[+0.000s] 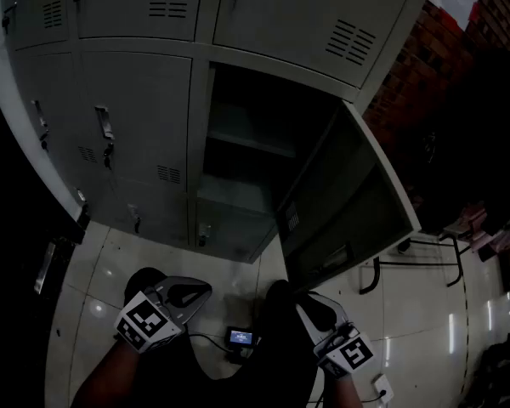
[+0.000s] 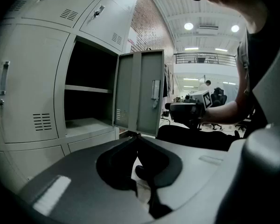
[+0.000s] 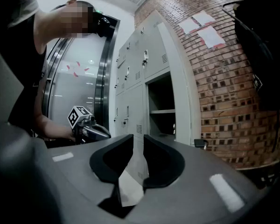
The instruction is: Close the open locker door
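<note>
One locker door [image 1: 347, 195] stands open; left claw [image 2: 136, 136] closed, right claw [image 3: 137, 135] slightly parted, empty.

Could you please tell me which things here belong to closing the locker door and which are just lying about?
For the job:
open locker door
its locker
left gripper
right gripper

Lying about:
small screen device on the floor
metal frame beside the door
papers on the brick wall
</note>
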### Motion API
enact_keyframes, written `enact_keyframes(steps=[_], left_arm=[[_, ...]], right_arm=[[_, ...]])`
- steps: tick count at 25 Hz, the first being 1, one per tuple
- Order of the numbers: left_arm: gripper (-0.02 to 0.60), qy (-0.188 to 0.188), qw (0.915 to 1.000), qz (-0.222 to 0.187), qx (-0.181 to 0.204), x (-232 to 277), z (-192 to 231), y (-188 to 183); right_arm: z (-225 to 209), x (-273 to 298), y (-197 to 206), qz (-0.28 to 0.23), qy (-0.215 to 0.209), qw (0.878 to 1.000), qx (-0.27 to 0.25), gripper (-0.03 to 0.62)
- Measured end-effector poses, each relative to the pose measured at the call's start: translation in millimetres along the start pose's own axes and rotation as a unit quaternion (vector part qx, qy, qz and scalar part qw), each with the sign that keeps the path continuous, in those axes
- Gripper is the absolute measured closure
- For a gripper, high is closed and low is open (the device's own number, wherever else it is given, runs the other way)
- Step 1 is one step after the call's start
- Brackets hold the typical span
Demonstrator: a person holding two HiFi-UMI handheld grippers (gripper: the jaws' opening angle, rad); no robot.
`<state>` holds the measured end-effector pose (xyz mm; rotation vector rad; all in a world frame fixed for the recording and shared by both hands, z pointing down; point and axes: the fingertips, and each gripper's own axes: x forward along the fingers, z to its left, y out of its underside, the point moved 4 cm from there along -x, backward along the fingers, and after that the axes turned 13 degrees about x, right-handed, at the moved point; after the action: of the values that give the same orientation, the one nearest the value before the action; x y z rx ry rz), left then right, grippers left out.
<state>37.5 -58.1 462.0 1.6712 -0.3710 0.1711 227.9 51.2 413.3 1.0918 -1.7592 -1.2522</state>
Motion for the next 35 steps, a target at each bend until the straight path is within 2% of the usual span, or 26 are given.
enact_keyframes(steps=[6, 8, 12, 14, 18, 22, 28, 32, 35], left_arm=[[0.569, -0.006, 1.0000, 0.001, 0.003, -1, 4, 4], [0.569, -0.004, 1.0000, 0.000, 0.003, -2, 3, 3], [0.569, -0.001, 1.0000, -0.002, 0.003, -1, 2, 0], [0.569, -0.001, 1.0000, -0.002, 0.004, 0, 1, 1], [0.569, -0.005, 1.0000, -0.001, 0.003, -3, 3, 4], [0.569, -0.005, 1.0000, -0.005, 0.002, -3, 3, 1], [0.569, -0.003, 0.9999, -0.012, 0.000, -5, 3, -2], [0.569, -0.005, 0.9998, -0.019, -0.004, -8, 4, -4], [0.569, -0.007, 0.9997, -0.023, -0.006, -10, 5, -4]], right_arm=[[-23, -29, -39, -0.026, 0.025, 0.999, -0.030, 0.448], [-37, -37, -50, -0.033, 0.023, 0.999, -0.028, 0.424], [-54, -22, -71, -0.025, -0.037, 0.999, -0.007, 0.402], [-59, -13, -72, -0.002, -0.072, 0.997, -0.004, 0.402], [-56, -3, -72, 0.028, -0.145, 0.989, -0.011, 0.420], [-38, 17, -70, 0.041, -0.176, 0.983, -0.034, 0.453], [2, 62, -68, 0.013, -0.164, 0.986, -0.033, 0.467], [21, 96, -63, 0.007, -0.099, 0.993, -0.063, 0.468], [33, 124, -62, -0.004, -0.057, 0.996, -0.064, 0.470]])
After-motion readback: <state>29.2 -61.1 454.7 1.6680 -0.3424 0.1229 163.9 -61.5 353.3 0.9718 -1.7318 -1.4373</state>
